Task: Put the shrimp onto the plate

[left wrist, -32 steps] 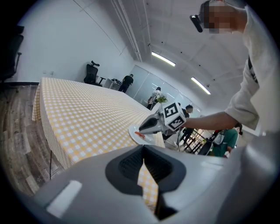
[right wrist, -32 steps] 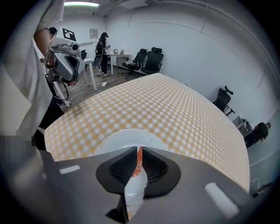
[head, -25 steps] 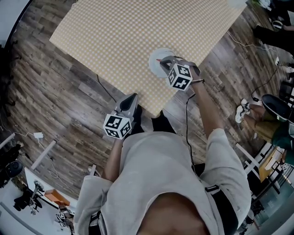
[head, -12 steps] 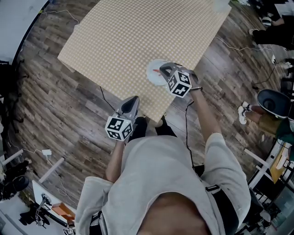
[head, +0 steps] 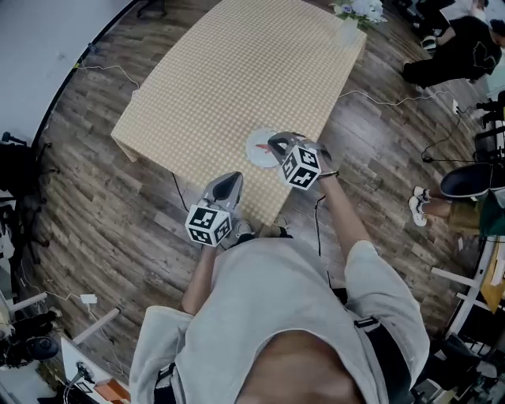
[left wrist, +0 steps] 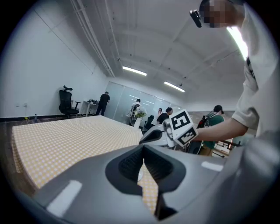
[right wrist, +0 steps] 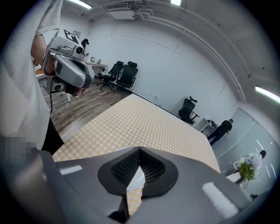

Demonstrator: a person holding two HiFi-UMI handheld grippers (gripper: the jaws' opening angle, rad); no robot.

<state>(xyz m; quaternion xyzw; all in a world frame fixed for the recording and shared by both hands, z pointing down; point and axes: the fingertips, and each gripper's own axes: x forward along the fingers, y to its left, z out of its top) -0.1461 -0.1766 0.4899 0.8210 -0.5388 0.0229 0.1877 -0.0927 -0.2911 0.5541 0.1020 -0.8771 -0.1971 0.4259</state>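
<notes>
Starting closest in: the left gripper [head: 233,179] hangs over the near edge of the table [head: 237,71], more or less over the floor. In its own view the jaws [left wrist: 143,151] are pressed together at the tips with nothing between them. It's off to the left of the action and nearer than it, so I'd call it parked.

A bit further in and to the right, the right gripper [head: 273,141] is over the cloth. Its jaws are pressed together too, and its own view [right wrist: 140,153] shows them pinching nothing.

The bit that matters: the white plate [head: 254,155] sits just past the right gripper's tips, slightly to their left. You can even see a slice of it [right wrist: 136,178] through the gap under the closed tips in that gripper's view. So the right hand is clearly the nearer one.

On the plate there's what I take to be the shrimp [head: 261,145], just a tiny reddish streak. It's too small to be sure of, or to say which way it lies. If that's it, the job looks basically done.

Far end of the table: some flowers [head: 359,9].
</notes>
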